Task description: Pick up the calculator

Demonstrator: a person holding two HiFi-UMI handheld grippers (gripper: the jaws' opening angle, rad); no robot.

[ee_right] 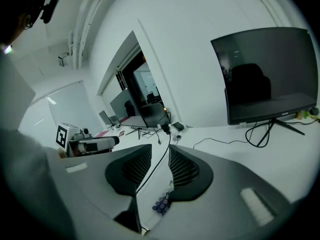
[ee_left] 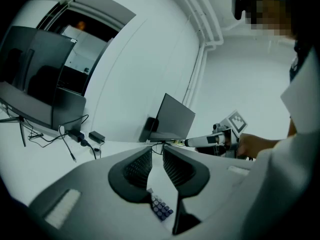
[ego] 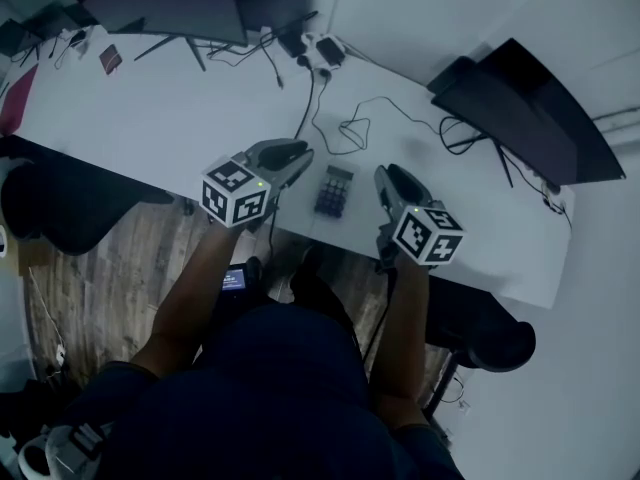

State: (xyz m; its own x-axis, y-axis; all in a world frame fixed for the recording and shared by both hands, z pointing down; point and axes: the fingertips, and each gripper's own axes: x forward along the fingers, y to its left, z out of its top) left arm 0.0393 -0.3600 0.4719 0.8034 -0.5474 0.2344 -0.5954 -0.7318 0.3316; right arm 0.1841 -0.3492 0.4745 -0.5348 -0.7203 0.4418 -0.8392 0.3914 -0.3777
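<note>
- Head view showed the calculator point(ego: 334, 190) lying flat on the white bench point(ego: 170, 108), near its front edge, between the 2 grippers and touched by neither.
- The left gripper point(ego: 298, 156) hung just beside the calculator on one side and the right gripper point(ego: 384, 180) just beside it on the other, both pointing away from the person across the bench.
- Left gripper view had its jaws a narrow way apart with nothing between the pads; the calculator's keys showed low in the gap, below the pads and not within them.
- Right gripper view had its jaws parted a little wider and likewise empty; the calculator sat low in that gap, and a dark cable point(ee_right: 156, 158) ran over the bench beyond, not gripped.
- As a judgement, the task stood at the approach: nothing was grasped or lifted.
- What remained, by that reading, was to lower 1 gripper, bring its jaws round the calculator's body, close them and lift.
- The calculator looked thin and flat against the bench, so catching its edges would likely need a low, careful angle.
</note>
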